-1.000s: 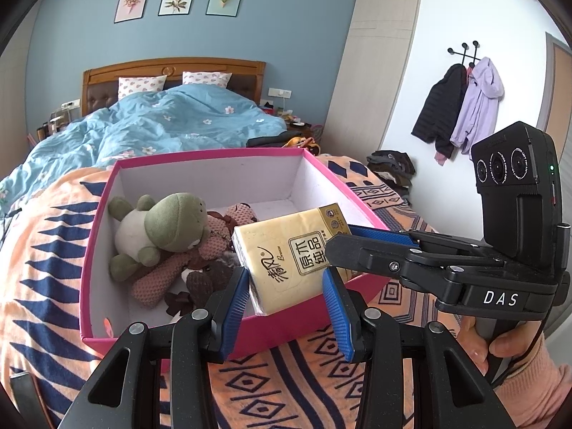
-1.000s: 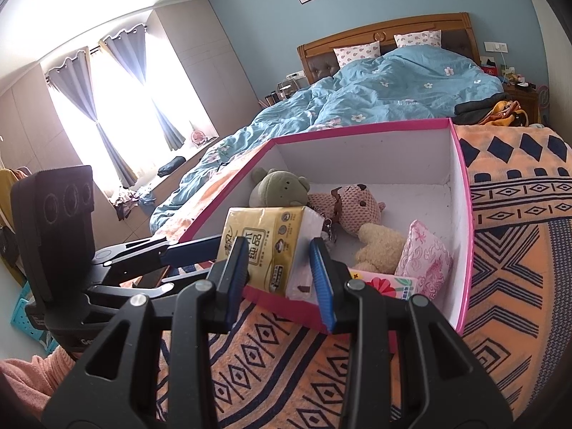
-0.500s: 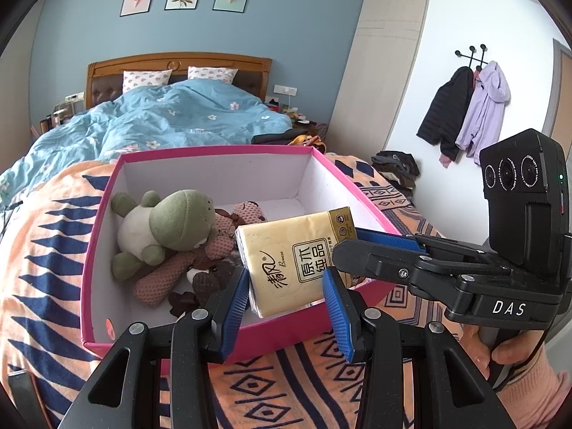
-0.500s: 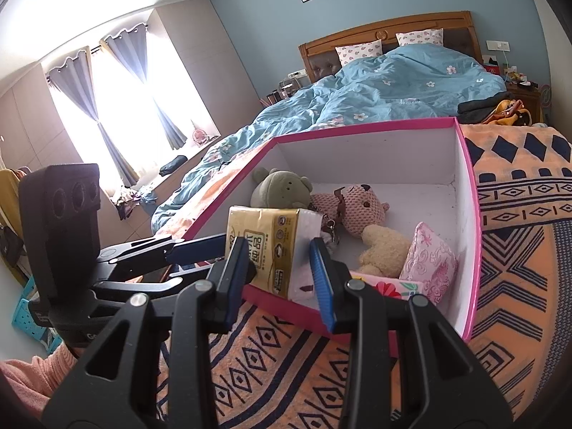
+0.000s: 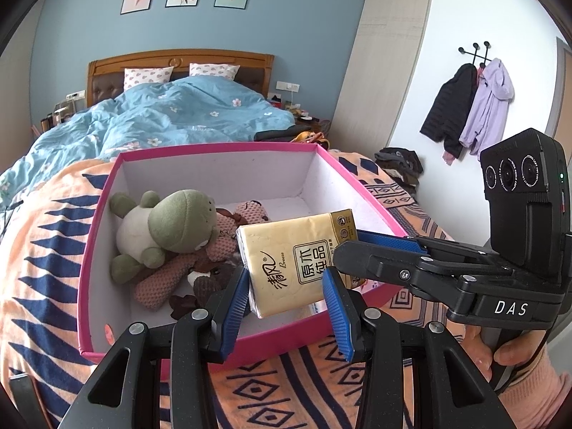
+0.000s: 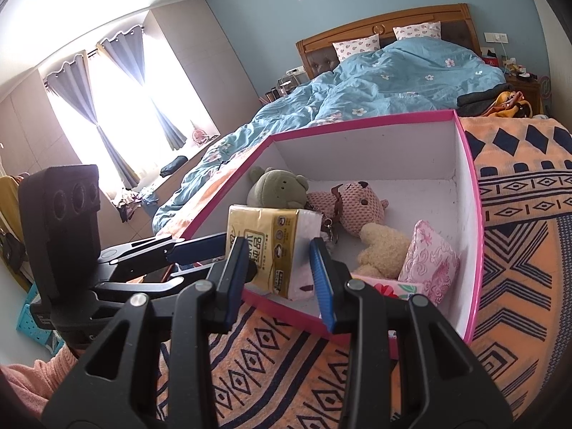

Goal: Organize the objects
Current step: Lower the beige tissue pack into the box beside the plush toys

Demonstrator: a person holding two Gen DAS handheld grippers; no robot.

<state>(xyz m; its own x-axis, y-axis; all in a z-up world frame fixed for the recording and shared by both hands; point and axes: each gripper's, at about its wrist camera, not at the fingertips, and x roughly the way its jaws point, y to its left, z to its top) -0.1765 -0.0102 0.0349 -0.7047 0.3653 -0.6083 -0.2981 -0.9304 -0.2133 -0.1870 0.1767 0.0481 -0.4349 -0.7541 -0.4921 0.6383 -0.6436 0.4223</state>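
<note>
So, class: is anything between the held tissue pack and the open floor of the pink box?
Nothing visible. The tissue pack, gripped by both grippers, hangs over the box's near wall; bare floor lies beyond it. The soft toys sit to one side.

Left wrist view: looks forward and down along the left tool (image 5: 286,302), close over the pink box (image 5: 214,150), facing the headboard (image 5: 178,59).
Right wrist view: same bearing from beside it, angled toward the window (image 6: 118,107).
Shared: box, tissue pack (image 5: 296,261), plush frog (image 6: 277,187), bed (image 6: 404,78).
</note>
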